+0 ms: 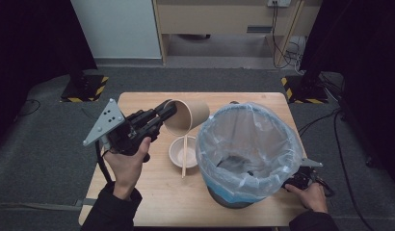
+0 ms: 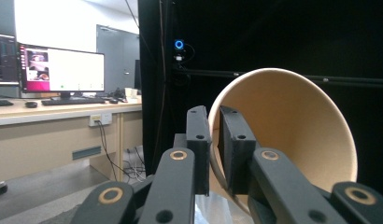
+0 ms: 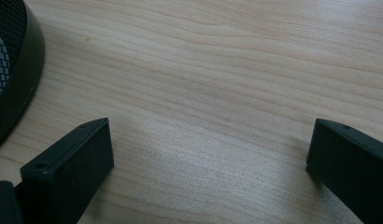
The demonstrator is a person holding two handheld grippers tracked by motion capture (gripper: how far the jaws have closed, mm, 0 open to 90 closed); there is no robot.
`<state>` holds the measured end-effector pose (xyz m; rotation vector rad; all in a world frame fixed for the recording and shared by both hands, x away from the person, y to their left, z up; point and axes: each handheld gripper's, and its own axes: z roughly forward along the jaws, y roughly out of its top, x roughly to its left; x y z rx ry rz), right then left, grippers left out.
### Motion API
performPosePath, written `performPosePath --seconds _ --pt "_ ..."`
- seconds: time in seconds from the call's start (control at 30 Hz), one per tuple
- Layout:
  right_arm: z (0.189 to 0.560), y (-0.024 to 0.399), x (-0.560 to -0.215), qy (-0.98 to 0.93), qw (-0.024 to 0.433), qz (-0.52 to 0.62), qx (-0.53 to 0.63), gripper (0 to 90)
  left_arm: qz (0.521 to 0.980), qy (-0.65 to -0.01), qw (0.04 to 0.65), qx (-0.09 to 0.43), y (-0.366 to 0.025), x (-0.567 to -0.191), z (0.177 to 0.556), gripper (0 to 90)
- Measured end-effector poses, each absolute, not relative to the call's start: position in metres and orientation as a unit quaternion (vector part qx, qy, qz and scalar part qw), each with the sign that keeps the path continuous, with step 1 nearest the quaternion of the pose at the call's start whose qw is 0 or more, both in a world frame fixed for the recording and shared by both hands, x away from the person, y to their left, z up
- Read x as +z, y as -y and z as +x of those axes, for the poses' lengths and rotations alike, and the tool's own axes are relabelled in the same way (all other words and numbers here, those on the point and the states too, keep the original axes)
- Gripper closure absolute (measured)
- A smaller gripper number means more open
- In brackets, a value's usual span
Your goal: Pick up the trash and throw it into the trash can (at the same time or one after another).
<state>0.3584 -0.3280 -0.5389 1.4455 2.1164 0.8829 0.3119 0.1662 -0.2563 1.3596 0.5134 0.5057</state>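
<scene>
paper cup (image 1: 188, 117) in left hand-held gripper (image 1: 165, 112)

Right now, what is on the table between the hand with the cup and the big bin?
In the high view, a small white bowl with a wooden stick across it lies between the left hand and bin.

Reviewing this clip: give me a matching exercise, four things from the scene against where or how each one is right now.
1. brown paper cup
2. small white bowl
3. plastic-lined black mesh bin
4. right gripper

a. jaws wide apart over bare wood
b. lying on the wooden table under a wooden stick
c. standing on the table's right half
d. pinched by its rim in the left gripper, tipped sideways

Pairs: 1-d, 2-b, 3-c, 4-a
</scene>
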Motion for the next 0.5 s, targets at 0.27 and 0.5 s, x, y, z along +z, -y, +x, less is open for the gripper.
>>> performPosePath --seconds 0.27,0.5 --pt "0.358 0.328 -0.539 -0.763 0.214 0.521 0.318 0.7 0.621 -0.221 0.721 0.215 -0.148 -0.257 0.314 82.6" --pt "0.358 0.328 -0.539 -0.763 0.214 0.521 0.318 0.7 0.629 -0.211 0.721 0.2 -0.128 -0.261 0.315 82.6"
